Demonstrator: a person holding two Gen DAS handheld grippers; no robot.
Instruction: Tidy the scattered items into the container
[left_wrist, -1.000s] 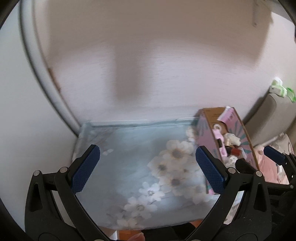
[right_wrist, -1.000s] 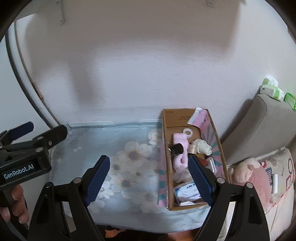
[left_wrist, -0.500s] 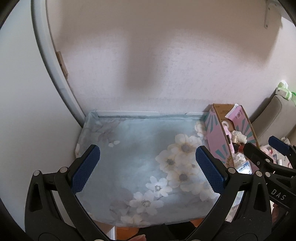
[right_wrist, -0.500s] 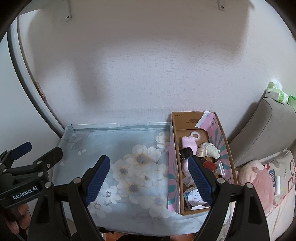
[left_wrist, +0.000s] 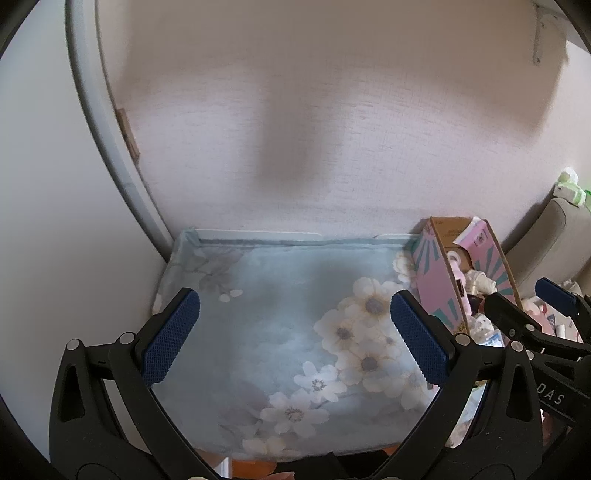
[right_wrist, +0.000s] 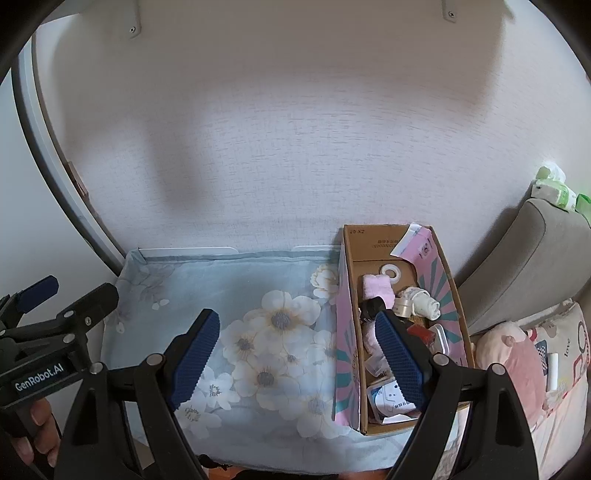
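A pink cardboard box (right_wrist: 448, 280) stands at the right end of a table under a blue flowered cloth (right_wrist: 236, 288). It holds several small items: a pink cloth (right_wrist: 375, 288), a tape roll (right_wrist: 390, 272), a white bottle (right_wrist: 424, 301), paper packets. The box also shows in the left wrist view (left_wrist: 436, 280). My right gripper (right_wrist: 295, 354) is open and empty, held above the cloth and the box's near end. My left gripper (left_wrist: 295, 332) is open and empty above the cloth's middle. No loose item lies on the cloth.
A white wall runs close behind the table. A grey cushion (right_wrist: 517, 266) and a pink plush toy (right_wrist: 513, 343) lie right of the box. A white door frame (left_wrist: 110, 147) stands at the left. The left gripper shows at the right wrist view's left edge (right_wrist: 55, 317).
Both grippers have pulled back and risen away from the table, so more of the cloth and box shows. Both stayed open and empty.
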